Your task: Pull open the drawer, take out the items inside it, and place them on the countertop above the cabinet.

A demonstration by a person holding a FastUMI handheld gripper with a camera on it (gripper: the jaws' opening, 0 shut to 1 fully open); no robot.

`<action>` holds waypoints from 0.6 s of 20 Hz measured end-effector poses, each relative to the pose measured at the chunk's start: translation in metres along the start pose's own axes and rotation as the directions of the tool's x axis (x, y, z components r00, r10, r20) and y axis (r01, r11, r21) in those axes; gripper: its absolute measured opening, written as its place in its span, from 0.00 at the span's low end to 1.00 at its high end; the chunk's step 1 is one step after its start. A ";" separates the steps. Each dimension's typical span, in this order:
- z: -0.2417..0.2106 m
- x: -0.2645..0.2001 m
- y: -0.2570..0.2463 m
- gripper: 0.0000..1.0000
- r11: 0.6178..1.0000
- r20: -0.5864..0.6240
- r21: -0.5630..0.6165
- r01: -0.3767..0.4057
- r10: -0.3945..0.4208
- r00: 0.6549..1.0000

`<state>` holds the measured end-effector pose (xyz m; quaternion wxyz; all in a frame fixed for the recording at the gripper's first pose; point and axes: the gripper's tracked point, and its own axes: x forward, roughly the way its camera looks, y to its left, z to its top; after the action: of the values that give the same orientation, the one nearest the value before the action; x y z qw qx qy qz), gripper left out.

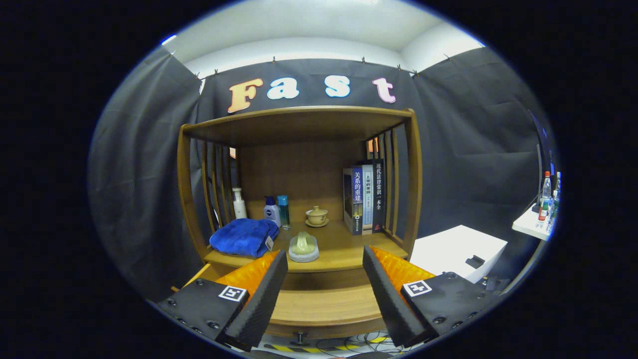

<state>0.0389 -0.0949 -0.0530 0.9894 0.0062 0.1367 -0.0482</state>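
Note:
My gripper (325, 257) is open and holds nothing. Its black fingers (264, 294) hang over the wooden drawer (324, 306), which stands pulled out below the cabinet's countertop (344, 252). The drawer's knob (299, 338) shows on its front, below the fingers. What I see of the drawer between the fingers is bare wood. On the countertop just beyond the fingertips sits a pale green object on a grey base (303, 247). A folded blue towel (243, 237) lies to its left, near the left fingertip.
At the back of the countertop stand a white pump bottle (239, 203), two small bottles (277, 210), a lidded tea bowl (317, 216) and upright books (364, 199). A shelf roof and slatted sides enclose it. A white box (458, 249) stands to the right, with cables on the floor below.

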 end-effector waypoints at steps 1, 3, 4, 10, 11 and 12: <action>-0.003 -0.006 0.002 0.98 1.000 0.017 -0.008 0.005 -0.005 1.000; -0.013 -0.015 0.016 0.98 1.000 0.033 -0.022 -0.018 0.019 0.999; -0.021 -0.019 0.025 0.98 0.999 0.031 -0.039 -0.036 0.037 0.999; -0.087 -0.024 0.075 0.98 0.987 -0.044 -0.076 -0.141 0.138 0.989; -0.094 -0.025 0.075 0.99 0.988 -0.057 -0.070 -0.141 0.137 0.989; -0.101 -0.024 0.073 0.99 0.989 -0.063 -0.066 -0.129 0.125 0.990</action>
<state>-0.0046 -0.0177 -0.1438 0.9856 -0.0182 0.1667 0.0198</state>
